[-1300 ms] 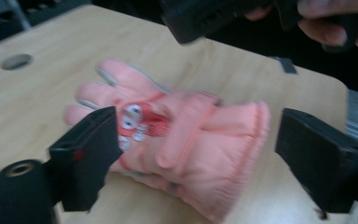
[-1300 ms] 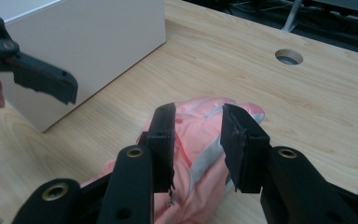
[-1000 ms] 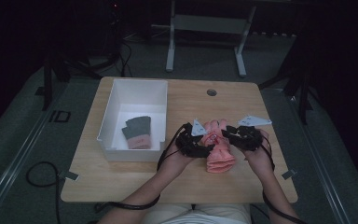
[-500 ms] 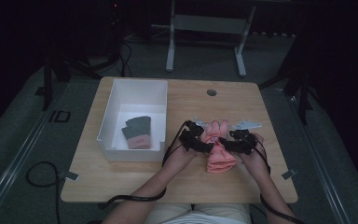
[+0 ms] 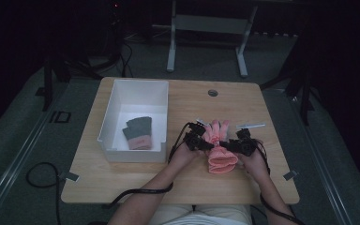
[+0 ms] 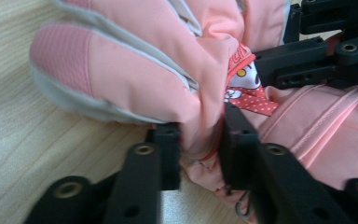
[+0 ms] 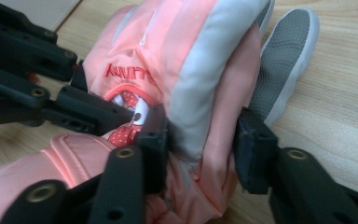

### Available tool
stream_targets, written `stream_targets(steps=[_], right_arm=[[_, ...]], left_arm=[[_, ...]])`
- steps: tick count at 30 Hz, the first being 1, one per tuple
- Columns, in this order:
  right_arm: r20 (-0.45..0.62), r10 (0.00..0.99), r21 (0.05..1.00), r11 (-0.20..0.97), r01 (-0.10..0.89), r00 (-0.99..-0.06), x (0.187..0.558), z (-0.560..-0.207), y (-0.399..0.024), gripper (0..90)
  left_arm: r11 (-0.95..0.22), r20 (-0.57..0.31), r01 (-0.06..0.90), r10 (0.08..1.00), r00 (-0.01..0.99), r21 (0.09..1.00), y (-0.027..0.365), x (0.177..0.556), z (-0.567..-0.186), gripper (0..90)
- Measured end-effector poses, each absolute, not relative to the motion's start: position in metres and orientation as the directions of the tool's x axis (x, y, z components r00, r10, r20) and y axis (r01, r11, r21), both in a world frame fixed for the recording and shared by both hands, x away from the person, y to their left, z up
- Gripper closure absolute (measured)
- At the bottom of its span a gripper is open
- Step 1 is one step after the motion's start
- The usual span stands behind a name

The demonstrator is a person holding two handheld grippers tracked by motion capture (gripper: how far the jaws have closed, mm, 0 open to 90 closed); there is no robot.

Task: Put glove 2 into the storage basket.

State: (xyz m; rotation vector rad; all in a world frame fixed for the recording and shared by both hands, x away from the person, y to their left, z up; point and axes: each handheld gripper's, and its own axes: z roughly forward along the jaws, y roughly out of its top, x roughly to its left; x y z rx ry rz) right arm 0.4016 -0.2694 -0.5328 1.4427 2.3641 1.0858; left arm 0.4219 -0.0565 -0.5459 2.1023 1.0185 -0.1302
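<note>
Wood table: pink glove pinched betw. both grippers' jaws.

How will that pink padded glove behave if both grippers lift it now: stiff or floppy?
Probably floppy: the pink glove bunches into folds where the left gripper pinches it. Likely light and squashy, since the right gripper dents its padding. Its smooth shell may slip, and the cuff will probably sag once off the table.
</note>
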Motion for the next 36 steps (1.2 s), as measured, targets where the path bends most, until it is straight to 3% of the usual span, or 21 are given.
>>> stream_targets(steps=[4,17,36], right_arm=[[0.221,0.831,0.677,0.246,0.694,-0.510,0.397,-0.529,-0.269,65.2],[0.212,0.833,0.751,0.195,0.630,-0.511,0.379,-0.493,-0.274,67.0],[0.181,0.794,0.852,0.168,0.497,-0.580,0.369,-0.417,-0.250,66.9]], left_arm=[[-0.385,-0.385,0.690,0.618,0.686,0.613,-0.057,0.420,-0.538,78.3],[-0.403,-0.331,0.618,0.583,0.742,0.675,-0.058,0.408,-0.492,80.4],[-0.387,-0.264,0.529,0.559,0.786,0.755,-0.018,0.399,-0.407,80.5]])
